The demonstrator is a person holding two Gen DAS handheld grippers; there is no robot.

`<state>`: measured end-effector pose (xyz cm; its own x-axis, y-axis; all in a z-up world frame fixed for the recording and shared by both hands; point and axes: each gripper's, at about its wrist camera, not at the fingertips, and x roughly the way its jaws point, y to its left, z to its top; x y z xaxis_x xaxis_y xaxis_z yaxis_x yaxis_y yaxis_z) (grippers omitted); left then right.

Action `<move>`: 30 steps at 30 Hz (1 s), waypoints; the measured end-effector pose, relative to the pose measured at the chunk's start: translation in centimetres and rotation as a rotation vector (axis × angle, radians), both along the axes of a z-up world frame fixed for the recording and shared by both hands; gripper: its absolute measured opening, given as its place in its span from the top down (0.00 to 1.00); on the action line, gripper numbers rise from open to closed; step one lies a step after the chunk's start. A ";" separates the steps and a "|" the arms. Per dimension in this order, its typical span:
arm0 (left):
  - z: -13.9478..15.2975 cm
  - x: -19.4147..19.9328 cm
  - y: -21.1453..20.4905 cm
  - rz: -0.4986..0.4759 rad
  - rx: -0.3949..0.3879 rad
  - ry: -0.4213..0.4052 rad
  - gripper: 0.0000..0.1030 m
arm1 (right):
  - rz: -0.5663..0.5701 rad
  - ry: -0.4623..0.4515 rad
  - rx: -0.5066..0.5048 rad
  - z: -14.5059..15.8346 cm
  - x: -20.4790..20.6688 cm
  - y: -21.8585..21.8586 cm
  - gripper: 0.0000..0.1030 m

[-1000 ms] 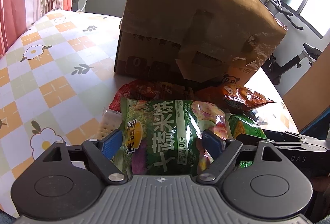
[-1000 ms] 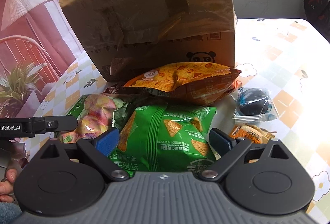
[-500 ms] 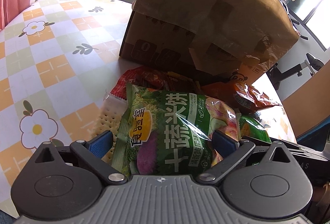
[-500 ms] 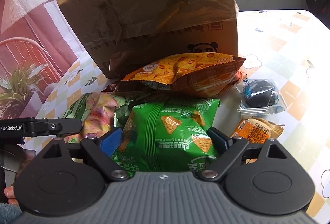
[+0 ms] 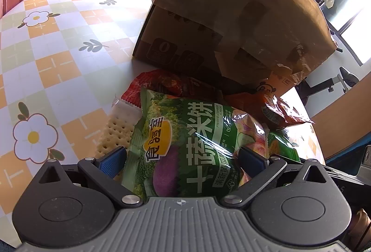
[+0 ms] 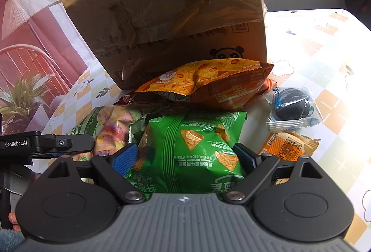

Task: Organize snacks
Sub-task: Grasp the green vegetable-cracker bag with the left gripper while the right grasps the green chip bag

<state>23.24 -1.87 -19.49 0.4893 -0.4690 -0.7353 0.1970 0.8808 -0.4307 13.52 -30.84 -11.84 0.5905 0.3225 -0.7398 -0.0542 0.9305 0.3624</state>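
The left claw [image 5: 183, 160] stands wide, its pads flanking the green rice-cracker bag [image 5: 190, 150], which lies lengthwise toward the cardboard box [image 5: 231, 20]. The right claw [image 6: 185, 158] stands wide around the green corn-chip bag [image 6: 192, 152], lying flat on the surface [image 6: 324, 47], lengthwise toward the box.

Brown cardboard box [image 5: 234, 20] walls off the snack pile ahead.
Bare checkered flower-print surface [image 5: 58, 47] lies open left; more open surface right of the box.

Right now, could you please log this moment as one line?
left gripper: open, straddling rice cracker bag | right gripper: open, straddling green chip bag | cardboard box: behind
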 end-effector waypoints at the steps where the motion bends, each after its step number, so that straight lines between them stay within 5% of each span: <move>1: 0.0 0.0 0.1 -0.001 0.000 0.006 0.00 | -0.001 0.000 0.001 0.0 0.0 0.0 0.12; 10: 0.1 -0.3 0.6 0.003 -0.001 0.056 0.00 | 0.004 -0.005 -0.001 0.2 -0.2 0.1 0.13; 24: 1.5 -0.6 0.5 0.005 0.051 -0.015 0.06 | 0.007 -0.003 0.010 0.1 -0.3 0.1 0.13; 30: 0.5 -0.3 1.9 0.042 -0.018 0.088 0.01 | 0.008 -0.005 0.017 0.1 -0.4 0.1 0.13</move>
<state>22.98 0.08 -18.99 0.4426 -0.4628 -0.7680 0.1206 0.8795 -0.4604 13.09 -30.74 -11.72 0.5919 0.3399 -0.7309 -0.0636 0.9236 0.3780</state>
